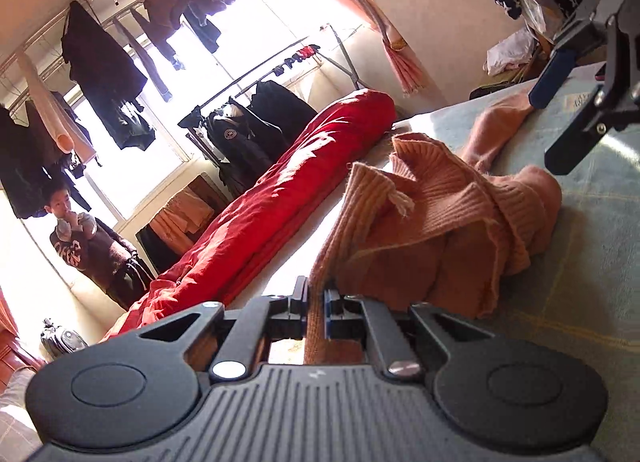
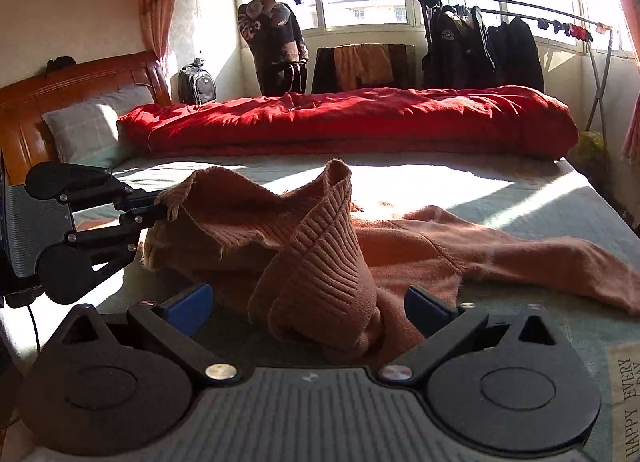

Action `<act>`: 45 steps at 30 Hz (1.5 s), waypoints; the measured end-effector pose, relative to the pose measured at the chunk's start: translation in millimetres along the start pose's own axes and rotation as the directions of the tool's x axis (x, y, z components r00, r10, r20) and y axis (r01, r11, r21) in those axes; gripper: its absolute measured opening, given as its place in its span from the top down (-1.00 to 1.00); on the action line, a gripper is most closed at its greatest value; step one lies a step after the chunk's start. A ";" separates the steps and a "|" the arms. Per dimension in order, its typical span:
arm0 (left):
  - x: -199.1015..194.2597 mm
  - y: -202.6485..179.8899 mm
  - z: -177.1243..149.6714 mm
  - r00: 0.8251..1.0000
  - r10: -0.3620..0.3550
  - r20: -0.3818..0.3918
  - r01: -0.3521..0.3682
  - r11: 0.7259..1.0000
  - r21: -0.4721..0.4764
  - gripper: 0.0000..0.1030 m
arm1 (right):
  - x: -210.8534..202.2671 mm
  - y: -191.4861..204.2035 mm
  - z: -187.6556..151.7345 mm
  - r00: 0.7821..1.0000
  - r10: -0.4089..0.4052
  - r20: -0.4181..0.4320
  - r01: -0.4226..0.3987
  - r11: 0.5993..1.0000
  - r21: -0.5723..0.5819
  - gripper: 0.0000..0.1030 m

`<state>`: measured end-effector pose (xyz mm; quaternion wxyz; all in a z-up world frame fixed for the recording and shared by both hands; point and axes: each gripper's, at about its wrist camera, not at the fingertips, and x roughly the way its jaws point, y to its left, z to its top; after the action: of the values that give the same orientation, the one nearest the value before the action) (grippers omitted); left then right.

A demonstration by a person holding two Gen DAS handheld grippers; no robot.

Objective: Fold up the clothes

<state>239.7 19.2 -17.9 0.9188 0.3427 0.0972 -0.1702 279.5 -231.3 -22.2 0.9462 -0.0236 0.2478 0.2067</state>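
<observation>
A salmon-pink knit sweater [image 1: 440,214] [image 2: 320,246] lies rumpled on the bed, one sleeve stretched out to the right in the right wrist view. My left gripper [image 1: 316,302] [image 2: 160,206] is shut on the sweater's ribbed edge and holds it a little above the sheet. My right gripper [image 2: 310,306] [image 1: 558,118] is open. Its blue-padded fingers [image 2: 192,302] stand wide apart on either side of a raised ribbed fold, not touching it.
The bed has a pale green sheet [image 2: 520,190] [image 1: 592,222]. A rolled red duvet [image 2: 360,118] [image 1: 280,190] lies along its far side. A wooden headboard [image 2: 60,86] and pillow [image 2: 88,126] are at left. A person [image 2: 276,42] [image 1: 88,246] stands by the window near a clothes rack [image 2: 480,42].
</observation>
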 end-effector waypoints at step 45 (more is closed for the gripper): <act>-42.0 70.0 -71.8 0.990 -0.113 -0.079 0.080 0.939 -0.335 0.82 | 35.9 200.4 -62.3 0.928 -0.141 0.344 0.369 0.463 -0.806 -1.00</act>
<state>223.0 126.6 -17.2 0.9480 0.1861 0.1858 -0.1795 198.6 -43.8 -82.4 0.8497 -0.5029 -0.0047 0.1586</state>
